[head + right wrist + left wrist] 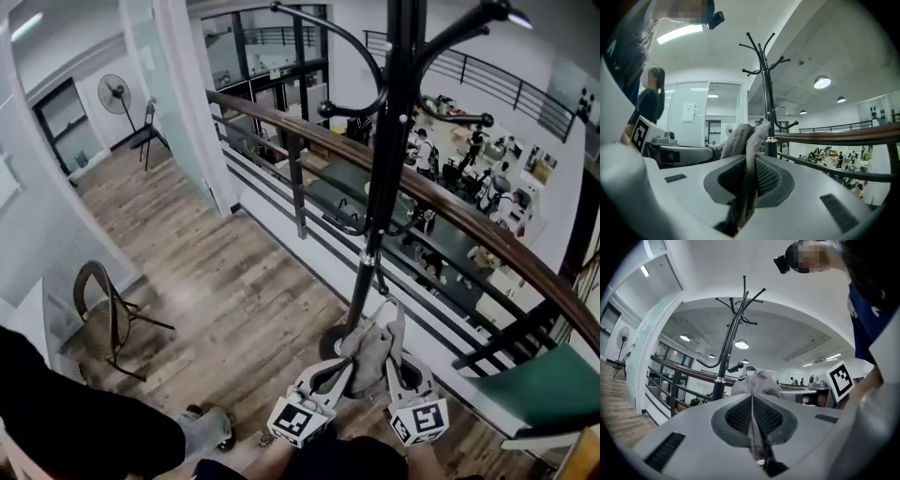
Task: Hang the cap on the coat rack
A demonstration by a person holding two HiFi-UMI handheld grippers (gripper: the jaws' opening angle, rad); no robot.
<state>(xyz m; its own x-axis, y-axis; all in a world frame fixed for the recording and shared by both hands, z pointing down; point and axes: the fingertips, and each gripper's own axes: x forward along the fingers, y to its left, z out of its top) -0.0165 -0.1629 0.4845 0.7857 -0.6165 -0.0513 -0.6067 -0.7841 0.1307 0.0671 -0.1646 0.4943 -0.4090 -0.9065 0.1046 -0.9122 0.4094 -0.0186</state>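
Bright, even light from ceiling lamps (821, 82); strong fisheye bending, dark vignetted corners.

Just ahead, coat rack (378, 225) and railing (281, 117); open floor (211, 281) left

Head down, gripper views up, rack (393, 141) shared

Matt grey cloth cap (367, 354), soft, creased. Smooth glossy black metal coat rack (394, 141). Wood-plank floor (225, 291), dull sheen, grainy. Polished brown wood handrail (487, 234) on dark metal bars (299, 192).
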